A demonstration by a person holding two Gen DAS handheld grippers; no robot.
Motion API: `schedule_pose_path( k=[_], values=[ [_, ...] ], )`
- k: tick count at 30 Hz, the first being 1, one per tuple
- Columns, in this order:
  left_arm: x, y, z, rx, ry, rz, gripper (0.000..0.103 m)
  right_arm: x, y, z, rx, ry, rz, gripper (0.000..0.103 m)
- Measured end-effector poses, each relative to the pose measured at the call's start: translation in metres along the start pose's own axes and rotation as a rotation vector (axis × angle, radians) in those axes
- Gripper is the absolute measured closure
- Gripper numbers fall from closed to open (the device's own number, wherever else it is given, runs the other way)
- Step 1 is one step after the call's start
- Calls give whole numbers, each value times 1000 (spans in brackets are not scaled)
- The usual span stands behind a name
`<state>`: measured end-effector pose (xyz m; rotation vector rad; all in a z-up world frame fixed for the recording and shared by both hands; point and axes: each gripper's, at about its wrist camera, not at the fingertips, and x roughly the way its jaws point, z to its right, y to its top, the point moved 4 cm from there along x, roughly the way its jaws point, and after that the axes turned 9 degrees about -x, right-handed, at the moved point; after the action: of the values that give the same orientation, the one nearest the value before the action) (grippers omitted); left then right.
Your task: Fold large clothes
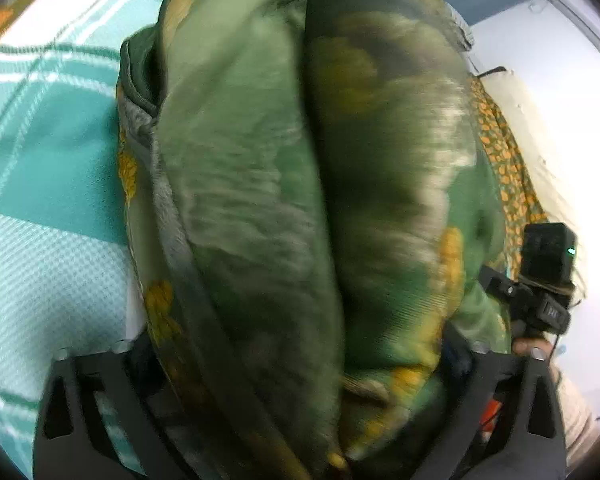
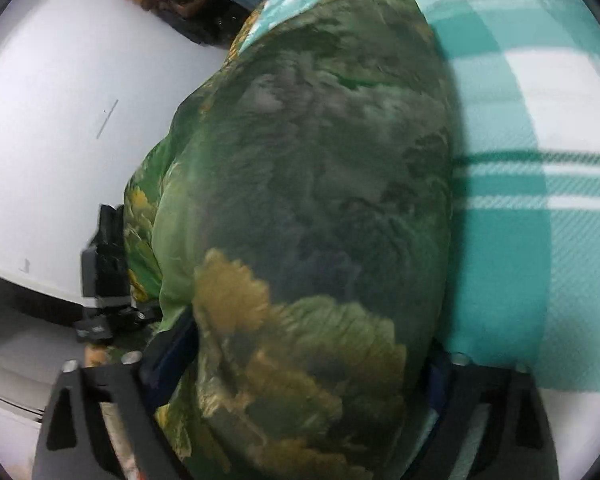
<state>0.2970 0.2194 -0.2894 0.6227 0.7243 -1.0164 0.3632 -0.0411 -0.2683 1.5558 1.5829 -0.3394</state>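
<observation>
Gripping, left gripper (image 1: 300, 412): jaws wide, bunched green garment (image 1: 300, 200) filling them.
Right gripper (image 2: 296, 412): likewise packed with its folds.
Handling: soft, bulky, plush; probably slumps, so grasp at folded edges.
Beyond: checked bedsheet (image 1: 40, 160) underneath.

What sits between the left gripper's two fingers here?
A thick bundle of green fleece blanket fills the gap between the left gripper's fingers, in the left wrist view.
</observation>
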Motion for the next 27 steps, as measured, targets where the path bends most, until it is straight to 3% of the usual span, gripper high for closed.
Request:
schedule_pose_path(
  k=[1,4,8,12,19,23,25,27],
  values=[
    [-5,-4,4,16,11,18,23,-7,-1,-12,-51,-40,12,32],
    [-32,-12,22,69,43,81,36,-22,0,-42,-145,-94,51,39],
    [-63,-10,43,92,12,140,36,-51,5,-78,-217,-68,136,40],
    [-75,25,75,144,-11,187,36,-85,33,-78,-231,-38,217,40],
    [-34,109,110,172,37,213,36,-88,110,-27,-169,-13,268,40],
    [19,135,91,148,46,140,34,-61,118,31,-64,20,225,40],
    [44,132,71,94,59,94,19,-41,110,60,15,24,169,39],
    [48,127,50,46,-12,110,8,-24,97,80,88,58,128,27]
  ],
)
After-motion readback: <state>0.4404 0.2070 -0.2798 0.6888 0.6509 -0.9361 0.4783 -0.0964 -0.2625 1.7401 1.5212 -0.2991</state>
